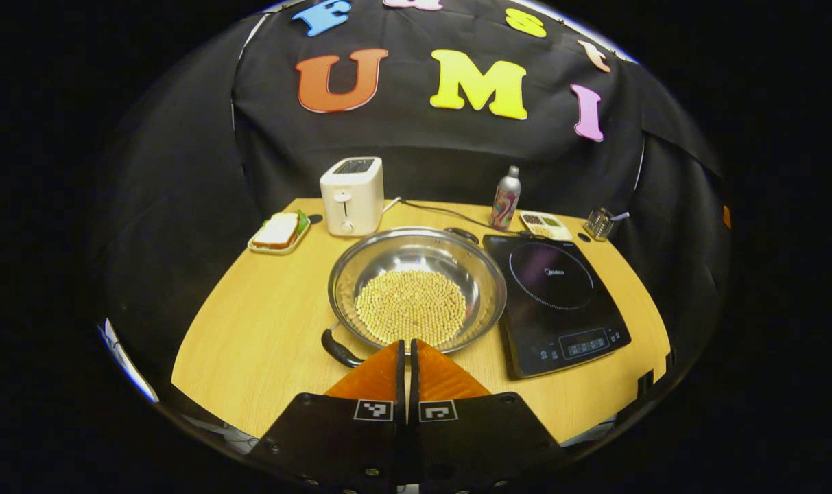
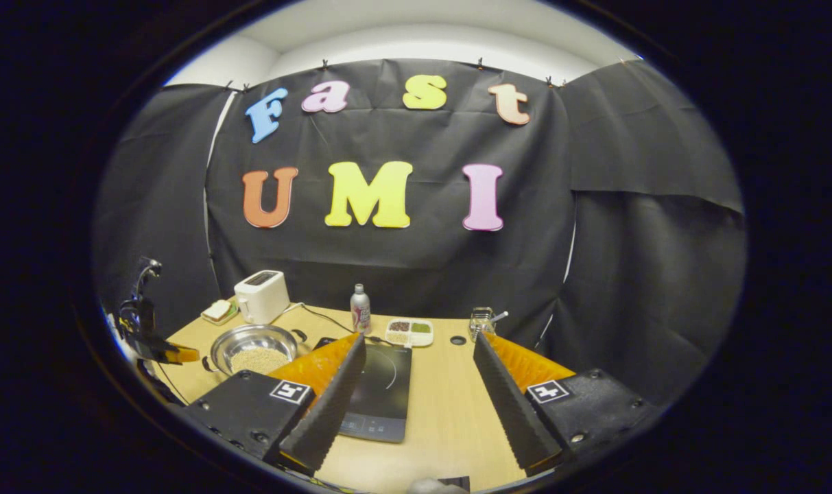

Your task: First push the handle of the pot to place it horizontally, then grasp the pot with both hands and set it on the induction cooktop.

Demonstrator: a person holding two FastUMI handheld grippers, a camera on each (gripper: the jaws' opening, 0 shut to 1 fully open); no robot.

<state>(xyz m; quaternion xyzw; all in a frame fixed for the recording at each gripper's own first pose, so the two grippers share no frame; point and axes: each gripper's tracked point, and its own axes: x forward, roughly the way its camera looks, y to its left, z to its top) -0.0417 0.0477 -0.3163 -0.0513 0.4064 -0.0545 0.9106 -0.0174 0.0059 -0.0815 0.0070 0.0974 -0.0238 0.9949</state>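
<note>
- Pot (image 1: 416, 288) sitting on the wooden counter (image 1: 265, 329), a wide shiny steel pan with a layer of small pale beans (image 1: 411, 306) across the bottom.
- Parked just left of the induction cooktop (image 1: 556, 302), rim nearly touching its edge but not on the glass.
- Near handle (image 1: 340, 348) black, sticking out at the pot's lower-left, angled rather than straight across; second handle (image 1: 462, 234) poking out at the far rim.
- Left tongs (image 1: 407, 343) clenched, fingers pressed together with nothing between them, tips right at the near rim of the pot and just right of that black handle. Can't tell if actually touching the rim.
- Right tongs (image 2: 419, 343) released, fingers spread wide, hovering over the counter with the cooktop (image 2: 381, 391) between and below them; pot (image 2: 254, 350) off to their left.
- Left tongs also visible from the right gripper view (image 2: 175, 355), near the pot's near-left side.
- Background stuff along the back edge: white toaster (image 1: 352, 195) with its cord (image 1: 443, 211) trailing right, sandwich on a little tray (image 1: 278, 232) beside it, spray bottle (image 1: 505, 198), divided snack dish (image 1: 544, 223), small glass jar (image 1: 599, 223) far right.
</note>
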